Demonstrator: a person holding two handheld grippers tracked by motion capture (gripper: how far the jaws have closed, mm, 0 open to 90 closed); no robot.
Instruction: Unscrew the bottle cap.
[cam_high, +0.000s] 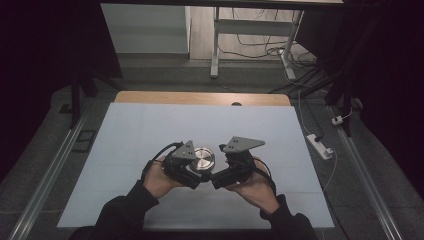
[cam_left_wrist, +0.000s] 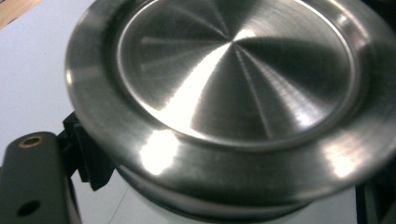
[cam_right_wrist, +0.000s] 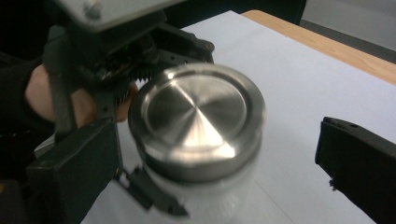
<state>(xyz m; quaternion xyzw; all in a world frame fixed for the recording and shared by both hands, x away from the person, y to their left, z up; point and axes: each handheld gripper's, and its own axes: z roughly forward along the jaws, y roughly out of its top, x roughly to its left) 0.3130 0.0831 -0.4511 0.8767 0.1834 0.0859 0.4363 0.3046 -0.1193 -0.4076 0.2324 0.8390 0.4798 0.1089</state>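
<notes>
My left gripper (cam_high: 199, 176) clamps the jar (cam_right_wrist: 198, 184) low on its body, steadying it off the white mat (cam_high: 150, 130). My right gripper (cam_high: 216, 180) is spread wide, jaws flanking the steel lid (cam_right_wrist: 196, 119) without contact, lined up, I judge, to grip and twist it

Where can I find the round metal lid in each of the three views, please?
High view: the metal lid sits near the middle of the white table cover, between the two grippers.
Left gripper view: the lid is very close and spreads across most of the picture.
Right gripper view: the lid is at the centre, on a pale container.
Shared landmark: the white table cover and its wooden far edge.
</notes>
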